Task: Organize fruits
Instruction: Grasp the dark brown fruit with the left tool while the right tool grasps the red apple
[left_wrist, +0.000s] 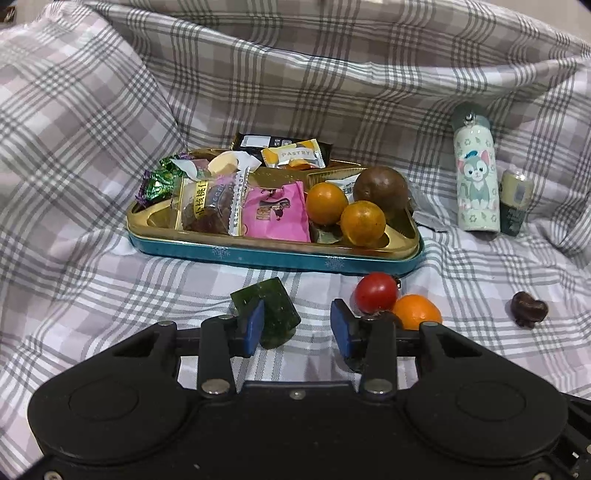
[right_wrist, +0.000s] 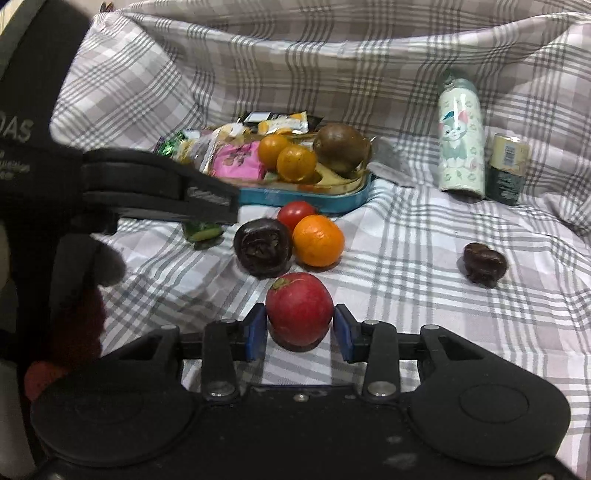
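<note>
The right hand-held gripper (right_wrist: 300, 328) sits low over the checked bedsheet (right_wrist: 406, 236) with its blue pads spread to either side of a red fruit (right_wrist: 299, 310), the left pad about touching it and the right one just shy, so nothing is gripped. Just ahead of that fruit lie a dark wrinkled fruit (right_wrist: 263, 246), an orange (right_wrist: 318, 240) and a small red tomato (right_wrist: 297, 215), bunched together. Beyond them is the gold-lined tin tray (right_wrist: 332, 201), crowded with snack packets plus two small oranges and a brown round fruit (right_wrist: 341, 148). Off to the right front stand a cat-print bottle (right_wrist: 461, 147) and a smaller jar (right_wrist: 508, 168), with another dark fruit (right_wrist: 484, 265) lying alone nearer (well apart from the bunch). The left hand-held gripper (left_wrist: 297, 325) is also released, pads wide, a green wrapped block (left_wrist: 273, 312) just beside its left pad and the tomato (left_wrist: 376, 291) just beyond its right pad
</note>
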